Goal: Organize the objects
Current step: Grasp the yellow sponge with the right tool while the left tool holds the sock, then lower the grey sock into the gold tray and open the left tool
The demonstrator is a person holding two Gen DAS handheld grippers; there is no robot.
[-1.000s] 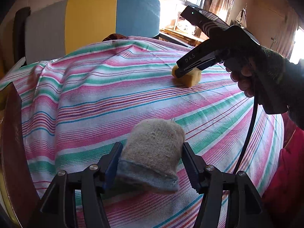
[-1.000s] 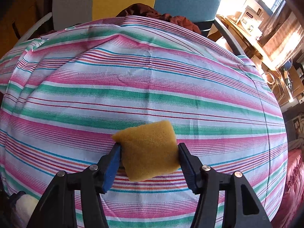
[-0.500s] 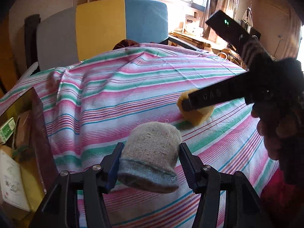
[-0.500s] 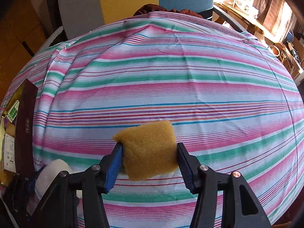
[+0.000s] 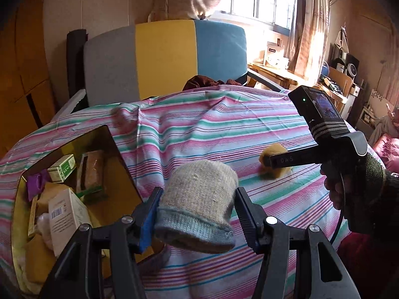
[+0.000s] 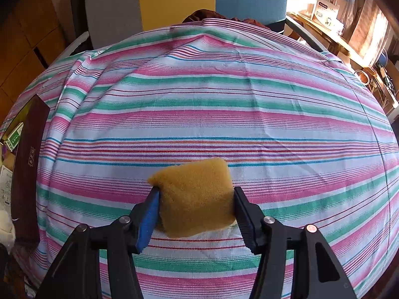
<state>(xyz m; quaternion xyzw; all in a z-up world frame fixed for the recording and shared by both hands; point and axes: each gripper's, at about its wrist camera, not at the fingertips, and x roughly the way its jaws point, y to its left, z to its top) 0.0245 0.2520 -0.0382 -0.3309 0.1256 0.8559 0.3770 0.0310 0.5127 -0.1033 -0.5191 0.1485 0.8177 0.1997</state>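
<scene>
A rolled grey knitted sock [image 5: 199, 196] is clamped between the pads of my left gripper [image 5: 197, 209], held above the striped tablecloth [image 5: 224, 129] just right of an open gold-lined box [image 5: 117, 172]. A yellow sponge [image 6: 197, 196] sits between the pads of my right gripper [image 6: 197, 204]. Both pads still touch it while the jaws are opening, and its underside rests on the cloth. In the left wrist view the sponge [image 5: 273, 149] shows at the tip of the right gripper [image 5: 274, 162], to the right of the sock.
The box holds several small cartons and packets [image 5: 62, 167]; its dark wall [image 6: 27, 162] shows at the left edge of the right wrist view. A grey, yellow and blue chair [image 5: 162, 57] stands behind the table. A gloved hand [image 5: 349, 186] holds the right gripper.
My left gripper rose with the sock, and the box came into view at its left. My right gripper carried the sponge towards the box side, then stopped, and the sponge now looks less squeezed.
</scene>
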